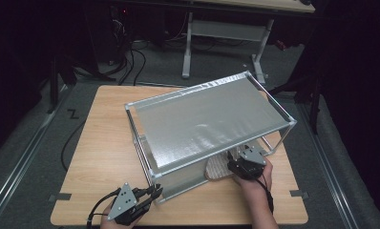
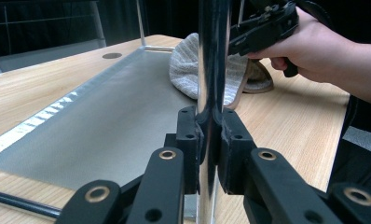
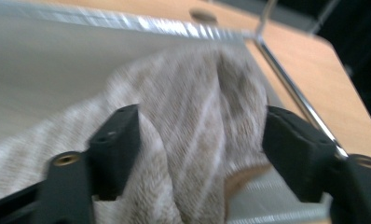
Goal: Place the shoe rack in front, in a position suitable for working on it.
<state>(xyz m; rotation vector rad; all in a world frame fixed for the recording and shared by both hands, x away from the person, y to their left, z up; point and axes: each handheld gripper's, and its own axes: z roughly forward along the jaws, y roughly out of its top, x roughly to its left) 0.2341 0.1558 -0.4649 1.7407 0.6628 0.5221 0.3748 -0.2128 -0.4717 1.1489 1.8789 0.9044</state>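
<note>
While no writing is legible | left hand-held gripper pinches rack post | right hand-held gripper spread around slipper

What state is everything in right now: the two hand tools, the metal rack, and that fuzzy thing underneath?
Left gripper: jaws shut on the rack's corner post.
Right gripper: jaws open, either side of the slipper, not pressing it.
Slipper: lying on the lower shelf, partly sticking out over the front edge.
Rack: upright on the table, top shelf bare.

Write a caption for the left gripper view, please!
Left gripper clamps the rack's shiny post beside a striped slipper.
</note>
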